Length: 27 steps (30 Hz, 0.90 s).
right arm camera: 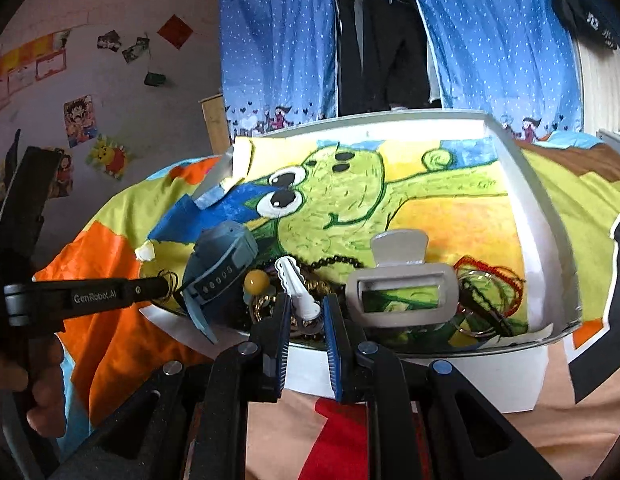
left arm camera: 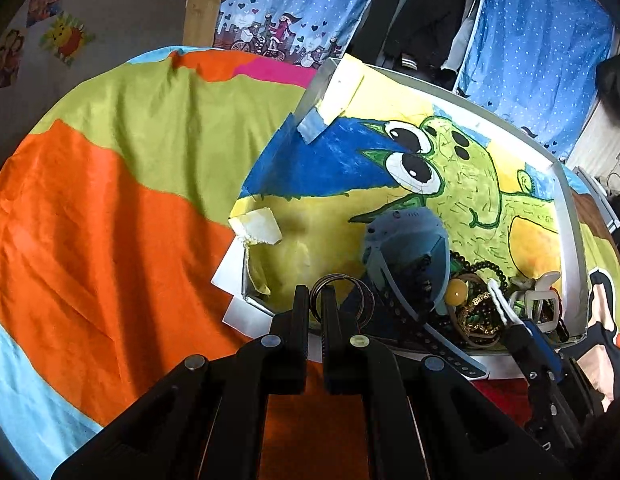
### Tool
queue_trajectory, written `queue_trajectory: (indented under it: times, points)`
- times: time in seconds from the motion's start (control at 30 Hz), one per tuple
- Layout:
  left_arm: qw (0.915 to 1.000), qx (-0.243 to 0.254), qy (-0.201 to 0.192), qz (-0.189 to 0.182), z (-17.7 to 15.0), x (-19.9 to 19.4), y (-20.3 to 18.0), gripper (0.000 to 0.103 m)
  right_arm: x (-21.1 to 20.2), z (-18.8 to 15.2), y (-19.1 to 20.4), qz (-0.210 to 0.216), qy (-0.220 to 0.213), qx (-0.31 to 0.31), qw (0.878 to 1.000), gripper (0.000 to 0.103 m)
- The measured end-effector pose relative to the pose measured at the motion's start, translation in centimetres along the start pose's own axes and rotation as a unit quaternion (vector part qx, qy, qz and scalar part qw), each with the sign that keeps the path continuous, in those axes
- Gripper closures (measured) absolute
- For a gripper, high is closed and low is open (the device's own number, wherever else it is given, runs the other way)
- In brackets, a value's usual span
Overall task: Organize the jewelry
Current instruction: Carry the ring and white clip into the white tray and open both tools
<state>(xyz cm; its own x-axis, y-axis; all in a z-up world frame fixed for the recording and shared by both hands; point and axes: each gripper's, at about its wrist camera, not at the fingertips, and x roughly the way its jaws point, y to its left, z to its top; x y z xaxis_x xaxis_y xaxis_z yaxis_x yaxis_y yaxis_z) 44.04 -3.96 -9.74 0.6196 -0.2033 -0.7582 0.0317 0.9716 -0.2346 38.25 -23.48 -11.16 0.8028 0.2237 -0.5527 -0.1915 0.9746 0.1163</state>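
On the bed, over a bright patchwork bedspread [left arm camera: 110, 200], sits a white tray [right arm camera: 526, 216] lined with a frog drawing [right arm camera: 342, 196]. The jewelry lies heaped at its near edge: a blue watch [right arm camera: 220, 256], dark beads [right arm camera: 338, 261], a yellow ball [right arm camera: 256, 280], a grey hair claw [right arm camera: 402, 280] and red-threaded rings [right arm camera: 490, 284]. The left tongs [left arm camera: 316, 296] are pressed together, pinching thin metal bangles [left arm camera: 342, 280]. The right tongs [right arm camera: 306, 312] pinch a white hair clip [right arm camera: 298, 288].
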Motion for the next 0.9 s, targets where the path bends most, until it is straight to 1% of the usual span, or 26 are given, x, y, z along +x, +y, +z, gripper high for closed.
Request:
queue_trajectory:
  times: [0.17, 0.3, 0.4, 0.43, 0.47, 0.5, 0.53, 0.57, 0.6, 0.7, 0.73, 0.77, 0.8, 0.83, 0.9]
  points:
    - [0.9999, 0.011, 0.01, 0.008, 0.3, 0.1, -0.2, 0.099, 0.1, -0.1, -0.1, -0.001, 0.007, -0.001, 1.0, 0.087]
    - [0.9998, 0.014, 0.009, 0.015, 0.5, -0.2, -0.3, 0.099, 0.0, -0.1, -0.2, -0.006, 0.008, -0.002, 1.0, 0.087]
    - [0.9998, 0.01, 0.012, 0.015, 0.6, -0.4, -0.3, 0.098, -0.3, 0.0, -0.3, -0.008, 0.007, 0.0, 1.0, 0.086]
    - [0.9998, 0.006, 0.012, 0.012, 0.6, -0.7, -0.2, 0.096, -0.4, 0.1, -0.3, -0.01, 0.006, 0.0, 1.0, 0.086]
    - [0.9999, 0.004, 0.012, 0.011, 0.6, -0.9, -0.2, 0.093, -0.7, 0.2, -0.3, -0.011, 0.003, -0.001, 1.0, 0.086]
    - [0.9999, 0.001, 0.011, 0.009, 0.7, -1.2, -0.2, 0.086, -1.0, 0.4, -0.3, -0.012, -0.001, -0.001, 1.0, 0.083]
    - [1.0, -0.004, 0.007, 0.003, 0.7, -1.7, -0.2, 0.076, -1.4, 0.5, -0.3, -0.013, -0.007, -0.001, 1.0, 0.079]
    - [1.0, -0.007, 0.003, 0.001, 0.7, -2.1, -0.1, 0.071, -1.8, 0.7, -0.3, -0.013, -0.012, -0.001, 1.0, 0.072]
    - [0.9999, -0.01, -0.006, -0.001, 0.8, -2.8, -0.2, 0.065, -2.3, 0.9, -0.2, -0.014, -0.021, -0.001, 1.0, 0.069]
    - [0.9996, -0.012, -0.026, -0.009, 1.1, -4.8, -0.5, 0.063, -3.7, 1.7, 0.0, -0.02, -0.038, -0.009, 0.999, 0.068]
    - [0.9993, -0.011, -0.033, -0.011, 1.3, -5.8, -0.7, 0.057, -4.1, 1.8, 0.1, -0.022, -0.043, -0.011, 0.999, 0.067]
    - [0.9991, -0.011, -0.04, -0.011, 1.4, -6.5, -0.9, 0.053, -4.8, 2.1, 0.1, -0.024, -0.053, -0.011, 0.998, 0.06]
    - [0.9986, -0.012, -0.05, -0.013, 1.5, -7.4, -1.0, 0.045, -5.3, 2.3, 0.1, -0.025, -0.06, -0.009, 0.998, 0.053]
    - [0.9977, -0.015, -0.063, -0.018, 1.5, -8.5, -1.2, 0.043, -6.1, 2.6, 0.1, -0.026, -0.07, -0.008, 0.997, 0.05]
    - [0.9962, -0.015, -0.081, -0.026, 1.6, -10.4, -1.5, 0.042, -7.4, 3.0, 0.0, -0.028, -0.085, -0.007, 0.996, 0.043]
